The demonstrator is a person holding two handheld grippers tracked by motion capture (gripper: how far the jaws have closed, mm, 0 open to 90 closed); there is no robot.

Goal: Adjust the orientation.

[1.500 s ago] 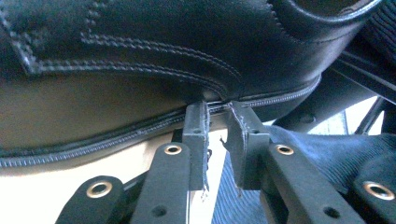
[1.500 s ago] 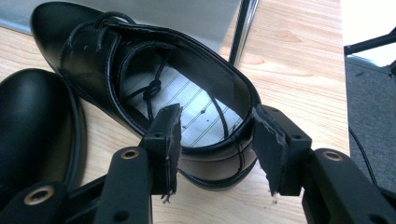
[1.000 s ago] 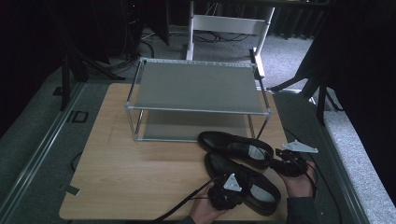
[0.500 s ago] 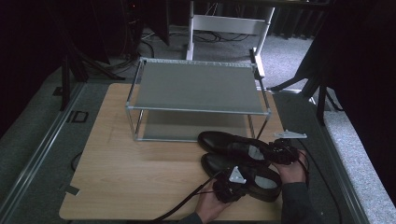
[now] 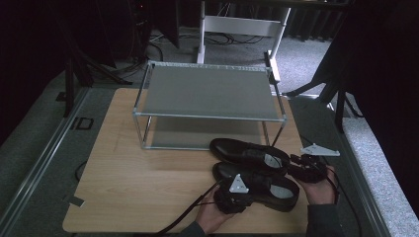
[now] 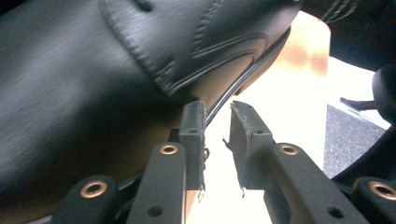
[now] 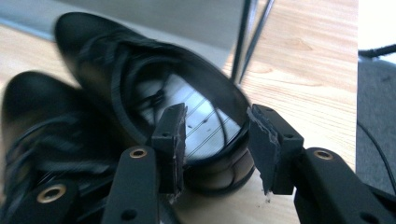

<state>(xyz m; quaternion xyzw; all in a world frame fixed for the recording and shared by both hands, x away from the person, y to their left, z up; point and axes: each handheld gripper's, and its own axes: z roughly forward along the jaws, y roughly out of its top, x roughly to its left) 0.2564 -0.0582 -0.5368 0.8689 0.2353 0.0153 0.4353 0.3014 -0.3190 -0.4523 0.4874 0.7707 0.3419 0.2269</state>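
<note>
wooden table (image 5: 148, 187): metal two-tier rack (image 5: 207, 94) at far middle; two black shoes (image 5: 249, 153) just before the rack's right front corner.

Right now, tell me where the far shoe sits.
In the high view the far shoe lies right of the table's centre, just before the wire rack, touching the near shoe.

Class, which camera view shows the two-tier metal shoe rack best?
The high view: the whole shoe rack shows, both shelves and all legs. The right gripper view catches one leg and a shelf edge; the left gripper view looks at a shoe.
</note>
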